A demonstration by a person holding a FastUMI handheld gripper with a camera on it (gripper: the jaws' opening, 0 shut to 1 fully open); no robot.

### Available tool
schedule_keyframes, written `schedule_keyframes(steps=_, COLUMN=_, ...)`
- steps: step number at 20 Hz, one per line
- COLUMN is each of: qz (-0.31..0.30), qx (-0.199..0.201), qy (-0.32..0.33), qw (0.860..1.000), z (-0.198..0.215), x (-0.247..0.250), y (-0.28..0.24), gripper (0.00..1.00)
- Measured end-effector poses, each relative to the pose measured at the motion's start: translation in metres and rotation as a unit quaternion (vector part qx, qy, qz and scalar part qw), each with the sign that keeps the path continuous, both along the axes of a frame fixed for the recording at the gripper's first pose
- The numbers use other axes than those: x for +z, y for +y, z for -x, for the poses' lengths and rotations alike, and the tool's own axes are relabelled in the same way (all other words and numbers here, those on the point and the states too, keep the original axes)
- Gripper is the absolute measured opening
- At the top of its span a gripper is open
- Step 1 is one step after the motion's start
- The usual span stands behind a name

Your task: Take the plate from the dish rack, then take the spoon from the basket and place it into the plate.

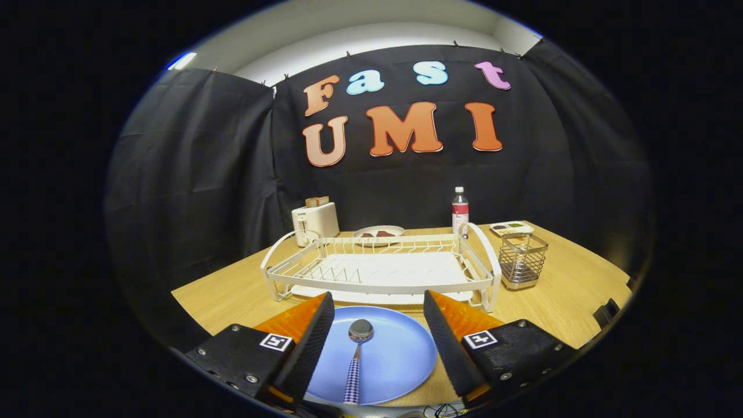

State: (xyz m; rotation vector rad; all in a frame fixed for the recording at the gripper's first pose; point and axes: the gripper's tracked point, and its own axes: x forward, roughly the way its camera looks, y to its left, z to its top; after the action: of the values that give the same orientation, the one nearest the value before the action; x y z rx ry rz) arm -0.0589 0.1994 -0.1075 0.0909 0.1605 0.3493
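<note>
A blue plate (395, 354) lies flat on the wooden table just in front of the white dish rack (383, 270). A spoon (357, 354) with a metal bowl and a checked handle rests in the plate, bowl pointing toward the rack. My gripper (378, 316) hangs above the plate, open, with the spoon lying between its fingers and neither finger touching it. The wire basket (523, 260) stands to the right of the rack and looks empty. No dishes stand in the rack.
Behind the rack are a white toaster (314, 222), a small plate with food (378, 232), a bottle (460, 212) and a small tray (511, 227). The wooden table (232, 296) ends close to the left and right of the rack.
</note>
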Motion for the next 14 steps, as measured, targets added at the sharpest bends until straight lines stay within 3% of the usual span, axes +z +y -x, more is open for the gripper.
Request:
schedule_keyframes(steps=2, qz=0.011, qx=-0.007, qy=-0.005, qw=1.0, z=-0.006, x=0.008, y=-0.012, gripper=0.97)
schedule_keyframes(steps=14, qz=0.026, qx=-0.099, qy=-0.055, qw=0.993, z=-0.043, x=0.08, y=-0.13, gripper=0.97)
